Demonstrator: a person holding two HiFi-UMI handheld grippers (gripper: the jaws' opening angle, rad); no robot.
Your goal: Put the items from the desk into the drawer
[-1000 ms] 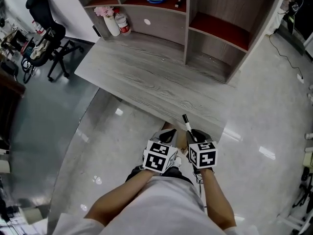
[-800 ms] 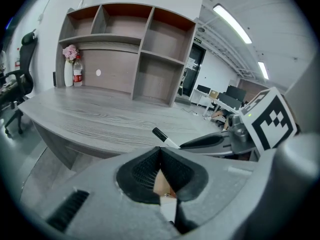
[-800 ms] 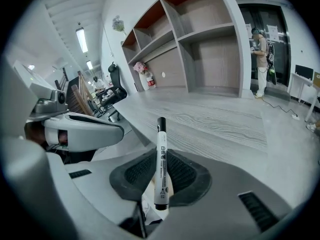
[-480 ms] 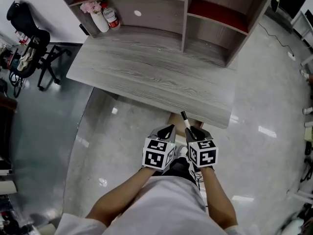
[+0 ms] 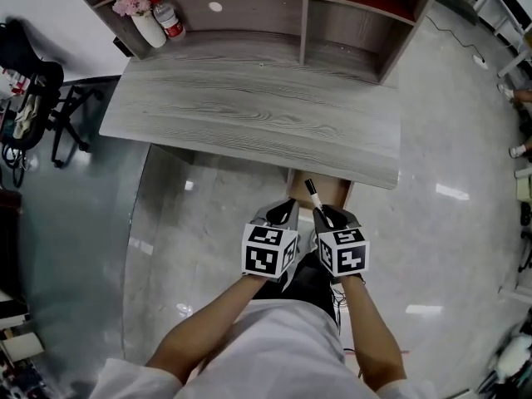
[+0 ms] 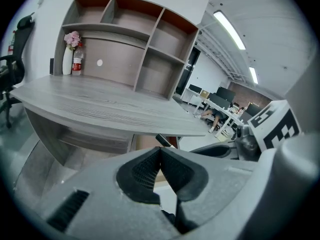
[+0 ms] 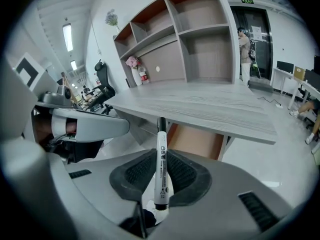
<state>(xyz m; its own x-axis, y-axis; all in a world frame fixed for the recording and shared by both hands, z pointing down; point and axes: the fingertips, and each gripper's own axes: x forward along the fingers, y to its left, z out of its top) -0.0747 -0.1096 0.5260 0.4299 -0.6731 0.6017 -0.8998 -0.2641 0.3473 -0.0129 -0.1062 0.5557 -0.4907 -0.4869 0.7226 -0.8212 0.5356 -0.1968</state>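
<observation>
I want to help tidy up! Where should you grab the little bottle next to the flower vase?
Round its middle, coming from the front edge of the desk. The bottle stands upright with the vase close beside it and a panel behind, so the front looks like the open way in. The left gripper is shut and empty, so probably that one.

I see a white marker (image 7: 161, 171), black-capped with black print, a grey desk (image 5: 249, 119) with streaky wood grain, and a tan drawer (image 7: 196, 141).

Open-plan office: wood-grain tabletop (image 5: 249, 115) with cubby shelving (image 5: 249, 11), swivel chair (image 5: 33, 73), rows of monitor desks (image 6: 220, 101) beneath ceiling strip lights (image 6: 230, 29), polished floor (image 5: 208, 223).
</observation>
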